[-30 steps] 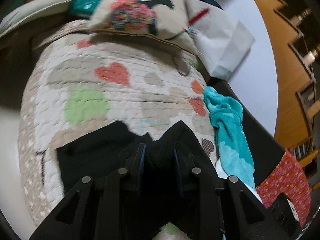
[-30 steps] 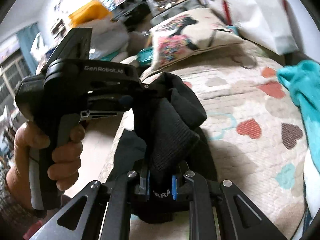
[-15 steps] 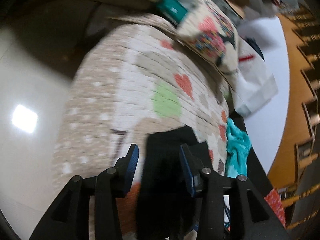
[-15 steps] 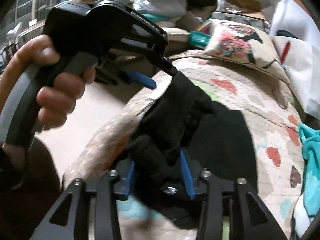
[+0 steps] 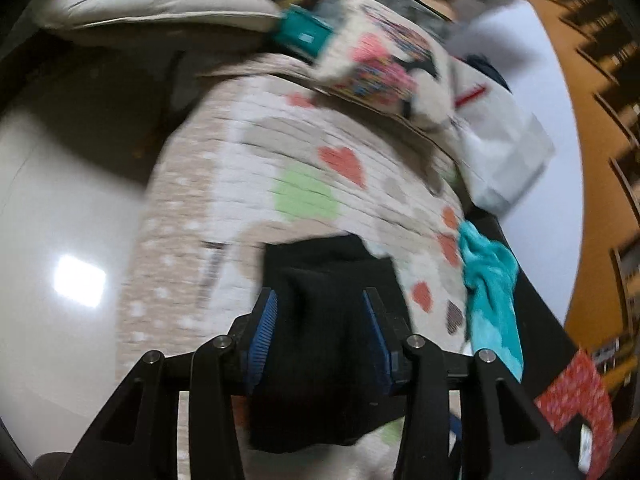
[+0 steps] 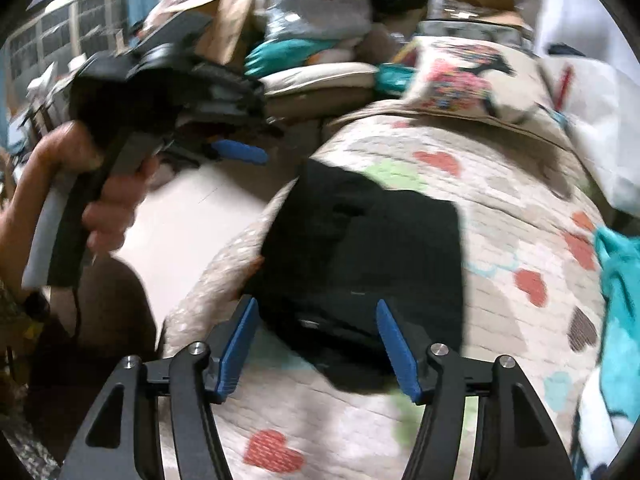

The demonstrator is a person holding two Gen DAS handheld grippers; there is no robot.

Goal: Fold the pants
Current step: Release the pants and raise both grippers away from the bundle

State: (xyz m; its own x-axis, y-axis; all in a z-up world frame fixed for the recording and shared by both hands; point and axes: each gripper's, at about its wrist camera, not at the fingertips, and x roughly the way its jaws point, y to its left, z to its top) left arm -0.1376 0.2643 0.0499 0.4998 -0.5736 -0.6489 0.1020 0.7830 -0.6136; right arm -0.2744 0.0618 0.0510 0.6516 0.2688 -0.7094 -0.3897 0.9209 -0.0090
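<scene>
On the quilt (image 6: 500,208), the pants (image 6: 360,248) lie in a dark folded block near its left edge. Your right gripper (image 6: 318,340) is spread wide, blue pads (image 6: 396,348) either side of the pants' near end, gripping nothing. Your left gripper (image 5: 318,332) is parted too, with black cloth between its pads; whether it pinches that cloth, I cannot tell. A teal cloth (image 5: 492,280) sits right of the pants.

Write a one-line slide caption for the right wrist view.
Right tongs open above folded black pants on a heart-patterned quilt, left tongs raised alongside.
</scene>
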